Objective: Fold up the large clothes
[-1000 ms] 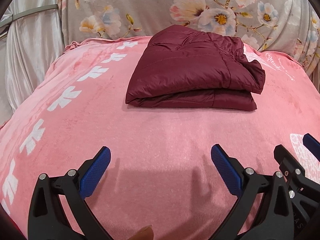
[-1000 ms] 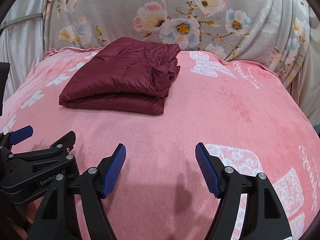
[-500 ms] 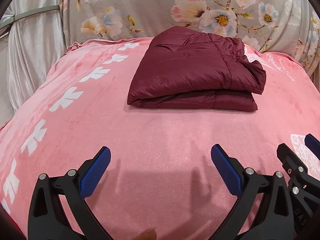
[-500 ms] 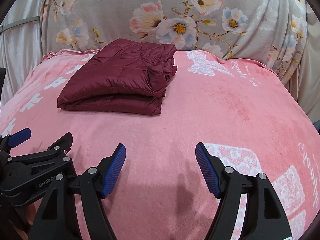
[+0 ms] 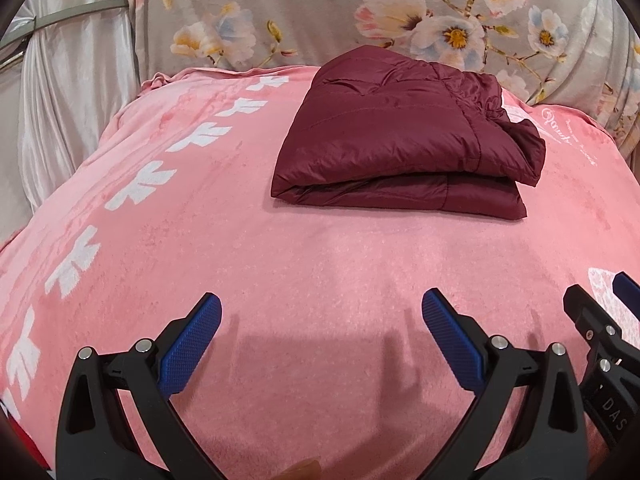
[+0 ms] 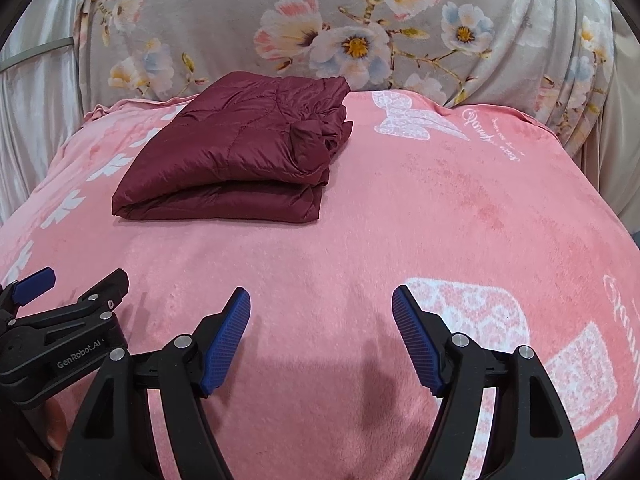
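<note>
Change since one second ago: almost nothing; both tongs keep their place low over the blanket, and the jacket sits a little higher in the left view, nothing more.
Jacket: a dark red padded jacket [image 5: 404, 148] lies folded in a thick flat packet on the far half of the pink blanket [image 5: 320, 280], well apart from both tongs.
Jacket, right side: the layers bunch up a little at the far right corner [image 6: 316, 136]; which part of the jacket this is, I cannot tell.
Left tongs: the left gripper [image 5: 320, 344] is spread wide, its blue pads [image 5: 188, 348] far from each other, with nothing between them, only blanket below.
Right tongs: the right gripper [image 6: 320, 336] is also wide apart and holds nothing; it stands just beside the left one, which shows at the left edge of its view.
Blanket: pink with white leaf marks [image 5: 140, 188] on the left and white lace-like patches [image 6: 472, 312] on the right.
Behind: a grey cloth with flowers [image 6: 352, 44] hangs at the back edge of the blanket.
Person: only a bit of a finger [image 5: 302, 470] at the bottom edge, probably a thumb.
</note>
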